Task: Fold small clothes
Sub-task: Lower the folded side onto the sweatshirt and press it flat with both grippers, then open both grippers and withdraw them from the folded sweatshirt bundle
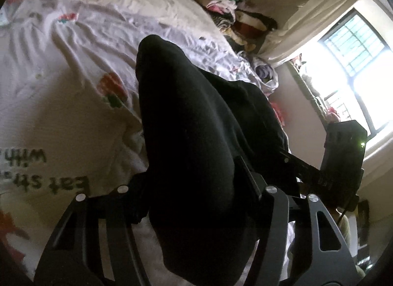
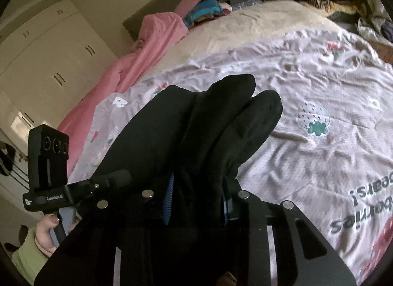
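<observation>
1. Left wrist view: a black garment (image 1: 191,123) fills the middle of the frame. It is soft, thick and matte, bunched into a long roll with a rounded far end. Its long axis runs from between the fingers of the left gripper (image 1: 196,202) up and away over the bed sheet (image 1: 61,69), which is white with strawberry prints and lettering. The jaws stand at a middling width with the cloth bunched between them. The fingertips are buried in the fabric, yet the garment hangs lifted from them, so they hold it. The right gripper (image 1: 341,155) shows at the right edge.

2. Right wrist view: the same black garment (image 2: 196,133) rises from the right gripper (image 2: 196,202), whose jaws are drawn narrow and pinch the cloth. The fabric splits into two rounded lobes that point away, up the frame, above the bed sheet (image 2: 307,69). The left gripper (image 2: 49,163) stands at the left, a hand (image 2: 45,234) on its handle.
</observation>
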Action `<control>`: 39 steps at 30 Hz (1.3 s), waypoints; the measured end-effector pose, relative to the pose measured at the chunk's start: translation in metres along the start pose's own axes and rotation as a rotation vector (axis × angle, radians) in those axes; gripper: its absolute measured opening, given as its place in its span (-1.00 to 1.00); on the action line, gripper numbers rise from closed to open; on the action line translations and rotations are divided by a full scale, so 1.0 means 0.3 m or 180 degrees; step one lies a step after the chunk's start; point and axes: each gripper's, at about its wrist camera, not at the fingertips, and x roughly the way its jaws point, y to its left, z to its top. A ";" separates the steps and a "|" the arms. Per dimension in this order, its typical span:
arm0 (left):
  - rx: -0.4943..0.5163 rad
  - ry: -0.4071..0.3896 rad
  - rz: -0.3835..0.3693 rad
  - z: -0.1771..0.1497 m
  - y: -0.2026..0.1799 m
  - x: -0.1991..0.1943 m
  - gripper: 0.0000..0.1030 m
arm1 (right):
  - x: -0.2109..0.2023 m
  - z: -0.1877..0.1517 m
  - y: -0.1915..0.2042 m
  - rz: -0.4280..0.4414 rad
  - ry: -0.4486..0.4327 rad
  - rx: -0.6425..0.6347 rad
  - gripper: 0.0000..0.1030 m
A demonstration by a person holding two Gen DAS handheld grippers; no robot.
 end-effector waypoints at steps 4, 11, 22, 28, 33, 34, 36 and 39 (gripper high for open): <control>0.0113 -0.0054 0.0055 -0.054 0.010 -0.066 0.01 | -0.011 -0.039 0.091 -0.0081 -0.0065 -0.0172 -0.46; 0.0104 -0.0036 0.0215 -0.158 0.090 -0.102 0.01 | 0.050 -0.145 0.155 -0.0098 0.0029 -0.0223 -0.51; 0.0072 0.0042 0.0307 -0.250 0.175 -0.106 0.09 | 0.134 -0.241 0.164 -0.0316 0.0199 -0.0114 -0.47; 0.0120 0.0050 0.0331 -0.252 0.177 -0.108 0.23 | 0.158 -0.250 0.134 -0.0582 0.0243 -0.0101 -0.09; 0.0119 0.0086 0.0338 -0.254 0.192 -0.099 0.41 | 0.184 -0.264 0.100 -0.0768 0.0292 -0.0066 0.28; 0.0108 0.0097 0.0336 -0.254 0.195 -0.098 0.42 | 0.186 -0.265 0.094 -0.0769 0.0298 -0.0042 0.31; 0.0104 0.0101 0.0327 -0.258 0.196 -0.099 0.43 | 0.175 -0.266 0.100 -0.0797 0.0255 -0.0046 0.33; 0.0139 0.0097 0.0360 -0.255 0.191 -0.107 0.46 | 0.129 -0.265 0.133 -0.0853 0.0106 -0.0110 0.36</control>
